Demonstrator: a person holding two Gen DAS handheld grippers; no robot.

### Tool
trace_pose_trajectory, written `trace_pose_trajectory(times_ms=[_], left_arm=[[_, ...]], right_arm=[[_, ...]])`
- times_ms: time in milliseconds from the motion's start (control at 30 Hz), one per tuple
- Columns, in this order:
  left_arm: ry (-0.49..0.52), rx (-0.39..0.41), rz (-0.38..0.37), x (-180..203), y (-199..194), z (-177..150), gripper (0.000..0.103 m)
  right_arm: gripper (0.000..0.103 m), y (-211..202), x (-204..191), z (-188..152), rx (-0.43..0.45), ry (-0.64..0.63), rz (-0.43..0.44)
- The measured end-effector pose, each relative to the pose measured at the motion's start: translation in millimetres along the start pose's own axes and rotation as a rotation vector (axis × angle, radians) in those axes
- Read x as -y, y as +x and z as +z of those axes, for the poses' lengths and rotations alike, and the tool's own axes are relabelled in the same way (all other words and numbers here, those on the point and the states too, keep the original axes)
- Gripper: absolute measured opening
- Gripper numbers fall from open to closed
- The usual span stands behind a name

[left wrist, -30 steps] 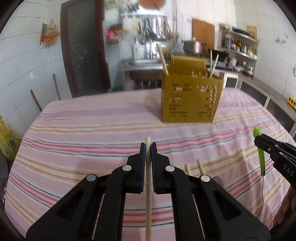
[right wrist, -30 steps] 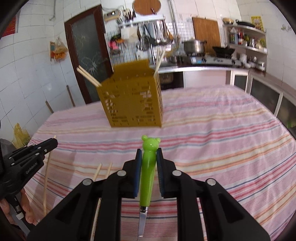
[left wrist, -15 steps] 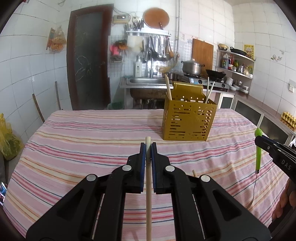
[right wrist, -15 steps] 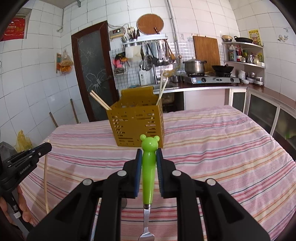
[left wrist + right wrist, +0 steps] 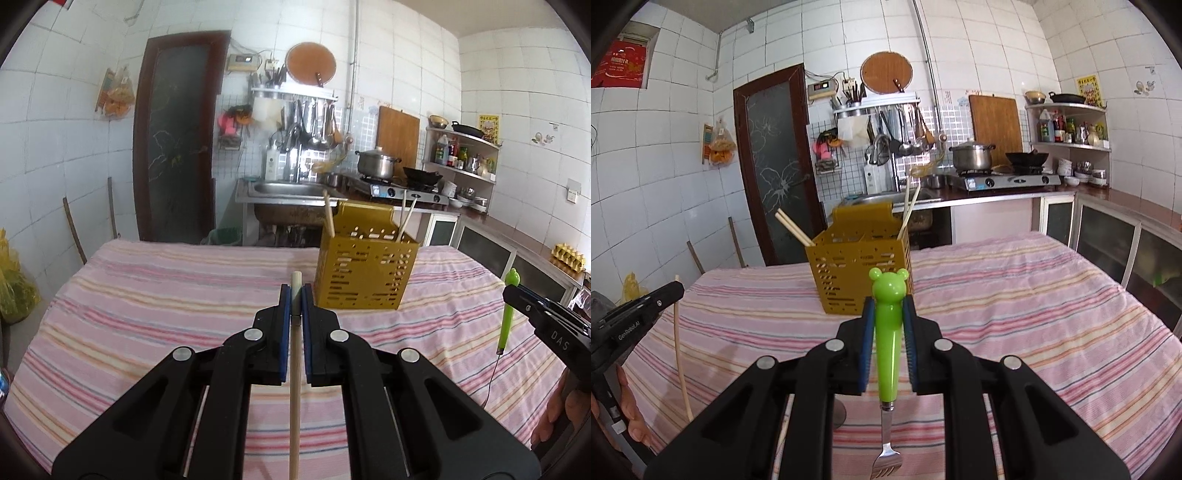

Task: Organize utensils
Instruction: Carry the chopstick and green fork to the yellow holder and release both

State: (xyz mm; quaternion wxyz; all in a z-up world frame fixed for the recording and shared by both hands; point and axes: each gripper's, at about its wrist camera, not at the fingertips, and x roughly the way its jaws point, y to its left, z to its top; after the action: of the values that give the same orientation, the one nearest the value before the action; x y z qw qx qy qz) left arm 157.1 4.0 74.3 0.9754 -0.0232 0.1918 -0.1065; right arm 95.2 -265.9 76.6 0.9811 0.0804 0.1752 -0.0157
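With the left tongs (image 5: 296, 295) pinching a chopstick (image 5: 294, 387) and the right tongs (image 5: 888, 314) clamped on a green-handled fork (image 5: 888, 343) – both above the table (image 5: 1015, 295), near the yellow caddy (image 5: 857, 275) at its far side – either long dangling end risked catching the rim; the thin stick could have swivelled.

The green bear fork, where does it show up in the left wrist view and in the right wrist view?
Left wrist view: green bear fork at the far right edge, hanging prongs-down from the right tool.
Right wrist view: centre foreground, clamped between the pads.
Shared landmark: the yellow utensil basket on the striped tablecloth.
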Motion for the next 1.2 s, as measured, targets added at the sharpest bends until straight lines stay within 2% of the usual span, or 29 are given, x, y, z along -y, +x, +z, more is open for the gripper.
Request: trace_pose_trajectory(times_ms=[267,500,700,833,967,1067,1200], left_arm=[[0.008,0.072,-0.028,14.0,6.9,41.1,0.005],[0.038,0.184,-0.059,38.6,10.1,96.9,0.005],[0.061,0.276,-0.071,61.3,31.0,154.4,0.005],[0.018,0.294,-0.079,66.3,62.4,186.4,0.005],[-0.012,0.286,-0.089,71.9,110.2,210.8,0.005],[-0.016,0.271,-0.085,75.8,144.6,213.2,0.005],[-0.022,0.231,-0.067,75.9,192.2,200.3,0.005]], right_arm=[[0.016,2.7,-3.3,30.4,0.045,-0.003,-0.009],[0.016,14.7,-5.8,84.2,0.108,-0.013,-0.015],[0.016,41.2,-4.4,137.4,0.154,-0.007,-0.020],[0.016,68.1,0.3,175.7,0.179,0.006,-0.023],[0.016,96.6,0.3,202.3,0.189,0.030,-0.015],[0.016,125.9,-1.4,209.8,0.183,0.035,-0.002],[0.016,169.9,-6.0,198.0,0.147,0.026,0.009]])
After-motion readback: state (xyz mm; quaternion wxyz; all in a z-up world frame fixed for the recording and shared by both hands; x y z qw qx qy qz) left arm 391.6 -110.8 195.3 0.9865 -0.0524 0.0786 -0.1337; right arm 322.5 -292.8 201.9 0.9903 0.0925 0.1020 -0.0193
